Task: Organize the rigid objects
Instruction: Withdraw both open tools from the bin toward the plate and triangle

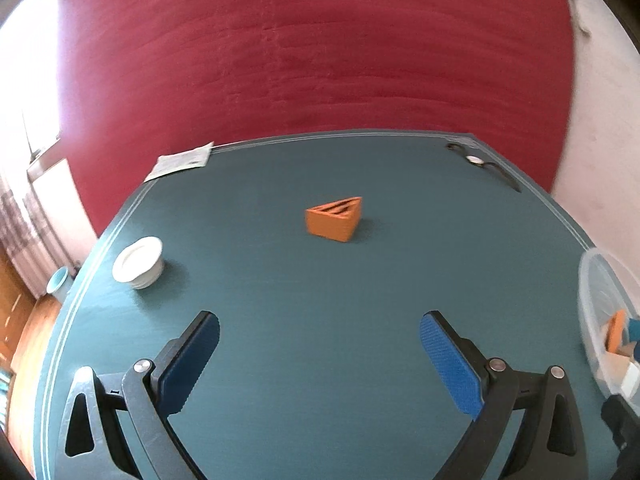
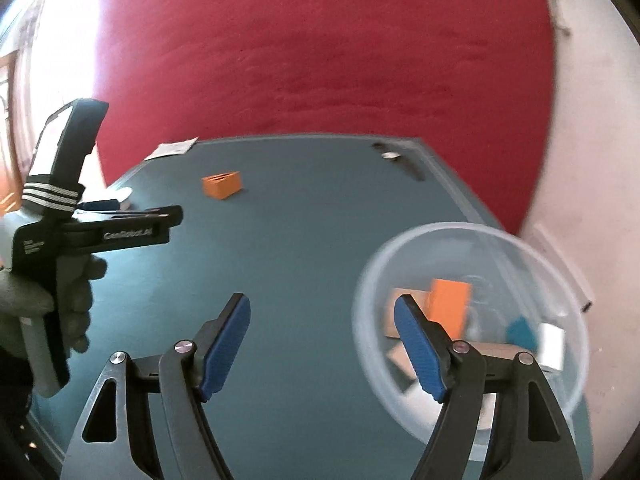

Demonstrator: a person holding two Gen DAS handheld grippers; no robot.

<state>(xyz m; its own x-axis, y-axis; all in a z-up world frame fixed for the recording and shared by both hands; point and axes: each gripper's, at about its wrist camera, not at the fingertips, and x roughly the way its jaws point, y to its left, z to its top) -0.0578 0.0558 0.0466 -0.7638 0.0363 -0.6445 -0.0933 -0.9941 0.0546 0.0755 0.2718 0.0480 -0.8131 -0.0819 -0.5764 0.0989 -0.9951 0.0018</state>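
Orange ribbed wedge block (image 1: 334, 218) sits on teal cloth; left tongs (image 1: 320, 344) and right tongs (image 2: 322, 338) spread, empty.

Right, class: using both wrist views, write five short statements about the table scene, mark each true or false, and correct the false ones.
1. The orange triangular block stands alone on the teal tabletop, outside the bowl. True.
2. The left gripper is clamped on that block. False: it is open and empty, with the block farther ahead.
3. The clear plastic bowl is empty. False: it holds several pieces, one orange.
4. The right gripper is open, holding nothing. True.
5. The white round dish sits inside the bowl. False: it stands on the table near the left edge.
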